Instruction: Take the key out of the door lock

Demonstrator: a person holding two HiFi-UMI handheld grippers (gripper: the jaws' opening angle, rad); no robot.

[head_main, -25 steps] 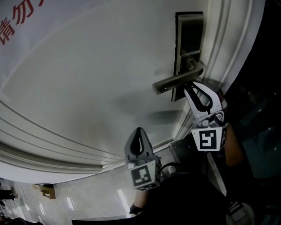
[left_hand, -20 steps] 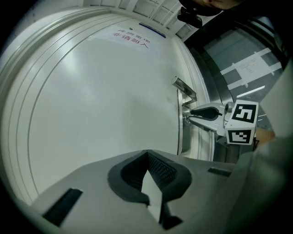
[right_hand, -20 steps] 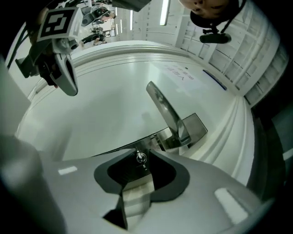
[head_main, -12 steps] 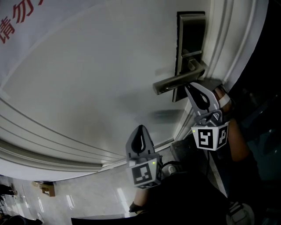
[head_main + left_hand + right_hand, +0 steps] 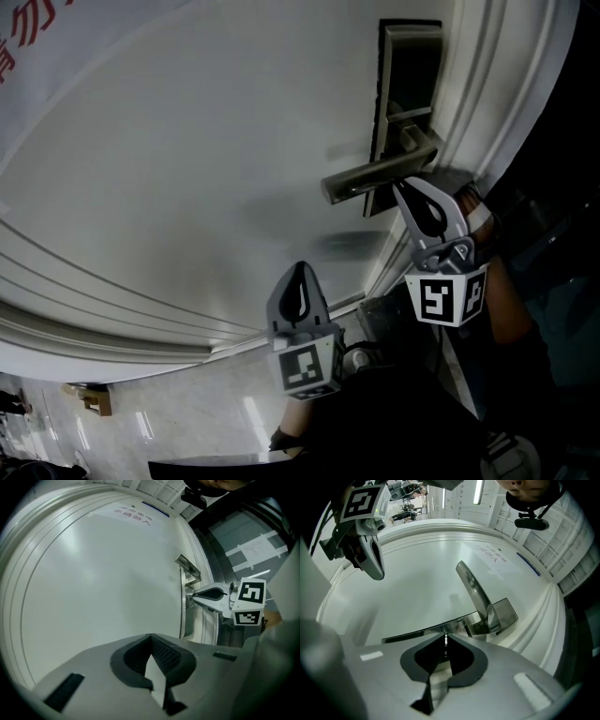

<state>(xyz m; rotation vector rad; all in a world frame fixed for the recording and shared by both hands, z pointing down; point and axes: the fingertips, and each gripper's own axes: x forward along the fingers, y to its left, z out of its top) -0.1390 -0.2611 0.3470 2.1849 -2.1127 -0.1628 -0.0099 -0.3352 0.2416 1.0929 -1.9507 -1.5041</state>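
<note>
A steel lock plate with a lever handle sits at the right edge of the white door. My right gripper has its tips against the plate just under the handle. In the right gripper view its jaws are shut on a thin shiny key, seen edge-on at the plate. The key is hidden in the head view. My left gripper hangs lower left, away from the lock, shut on nothing.
Raised mouldings curve across the door's lower part, and the door frame runs beside the lock. A dark glass panel lies to the right. A person's dark sleeve fills the bottom. Tiled floor shows below left.
The right gripper has rolled slightly at the lock, its marker cube showing a different face. The left gripper has barely moved.
</note>
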